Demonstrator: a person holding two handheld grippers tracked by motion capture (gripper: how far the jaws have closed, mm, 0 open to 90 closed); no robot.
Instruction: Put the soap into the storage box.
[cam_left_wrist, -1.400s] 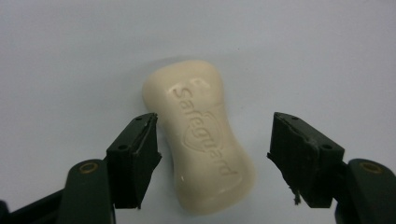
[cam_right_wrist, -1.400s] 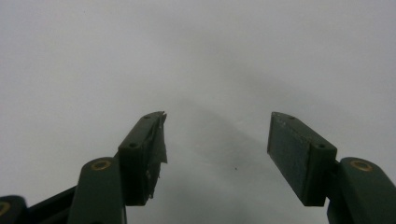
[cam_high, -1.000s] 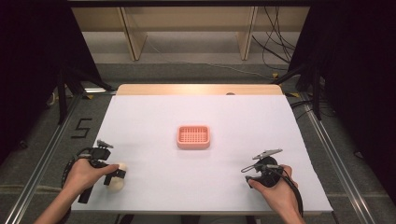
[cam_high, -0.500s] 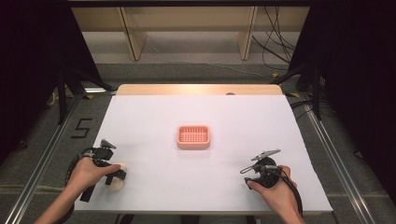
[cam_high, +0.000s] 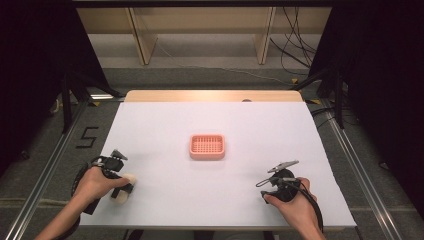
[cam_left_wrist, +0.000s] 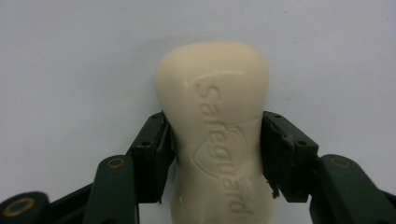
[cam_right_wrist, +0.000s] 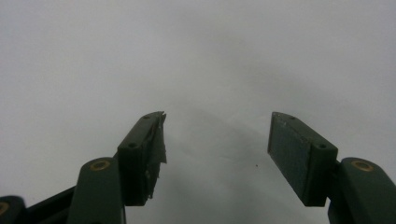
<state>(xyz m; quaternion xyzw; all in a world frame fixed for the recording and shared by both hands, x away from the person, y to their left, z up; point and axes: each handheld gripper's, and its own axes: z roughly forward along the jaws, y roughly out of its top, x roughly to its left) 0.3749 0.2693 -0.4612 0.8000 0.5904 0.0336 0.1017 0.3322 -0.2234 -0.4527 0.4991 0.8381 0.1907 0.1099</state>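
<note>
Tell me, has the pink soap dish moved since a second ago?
No. The pink soap dish sits at the same spot mid-table, equally far from the wooden edge strip behind it.

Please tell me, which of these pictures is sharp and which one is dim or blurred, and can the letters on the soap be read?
Left gripper view: bright and sharp; the embossed "Safeguard" on the soap bar reads clearly. Right gripper view: dim, grey, vignetted at the corners; jaw edges slightly soft. High view: table sheet evenly lit, surroundings dark; soap dish small but clear.
</note>
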